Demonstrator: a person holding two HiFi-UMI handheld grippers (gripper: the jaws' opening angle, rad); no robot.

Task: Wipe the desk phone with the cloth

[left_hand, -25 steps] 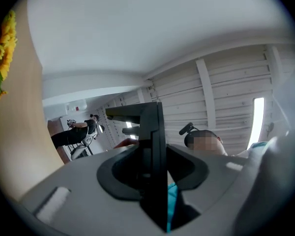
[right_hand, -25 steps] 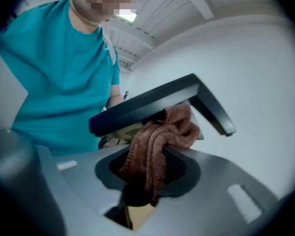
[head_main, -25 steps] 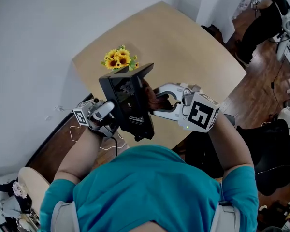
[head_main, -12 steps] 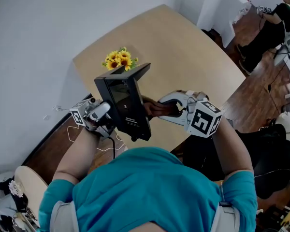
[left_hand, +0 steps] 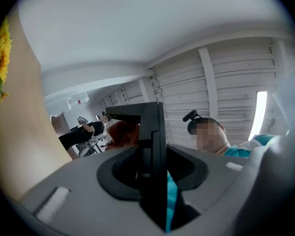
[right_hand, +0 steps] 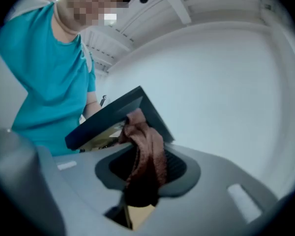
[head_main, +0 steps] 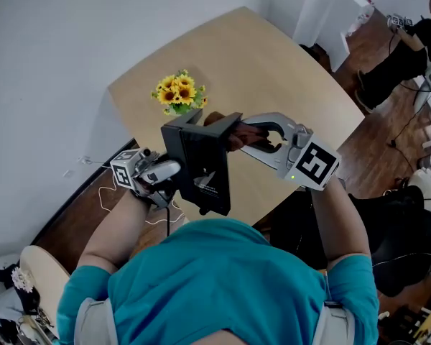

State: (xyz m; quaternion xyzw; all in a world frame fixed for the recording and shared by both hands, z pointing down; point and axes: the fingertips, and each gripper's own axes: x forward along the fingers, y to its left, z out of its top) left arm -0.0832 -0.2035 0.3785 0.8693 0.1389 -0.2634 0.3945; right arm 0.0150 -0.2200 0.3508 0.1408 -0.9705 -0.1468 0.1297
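Observation:
A black desk phone (head_main: 201, 160) is held up in the air over the near edge of the wooden table (head_main: 273, 70), its back towards the head view. My left gripper (head_main: 167, 175) is shut on the phone's lower left side. In the left gripper view the phone (left_hand: 155, 141) stands edge-on between the jaws of the left gripper (left_hand: 155, 181). My right gripper (head_main: 233, 134) is shut on a brown cloth (head_main: 238, 132), which lies against the phone's top right corner. In the right gripper view the cloth (right_hand: 147, 156) hangs bunched from the right gripper (right_hand: 142, 181) and touches the phone (right_hand: 118, 117).
A bunch of sunflowers (head_main: 176, 92) stands on the table just beyond the phone. A thin white cable (head_main: 118, 203) lies on the floor to the left. Another person (head_main: 402, 56) stands at the far right, and dark chairs (head_main: 395, 228) sit right of me.
The phone has tipped so its back now faces the head camera. The right gripper with the cloth has moved from the phone's right side up to its top corner.

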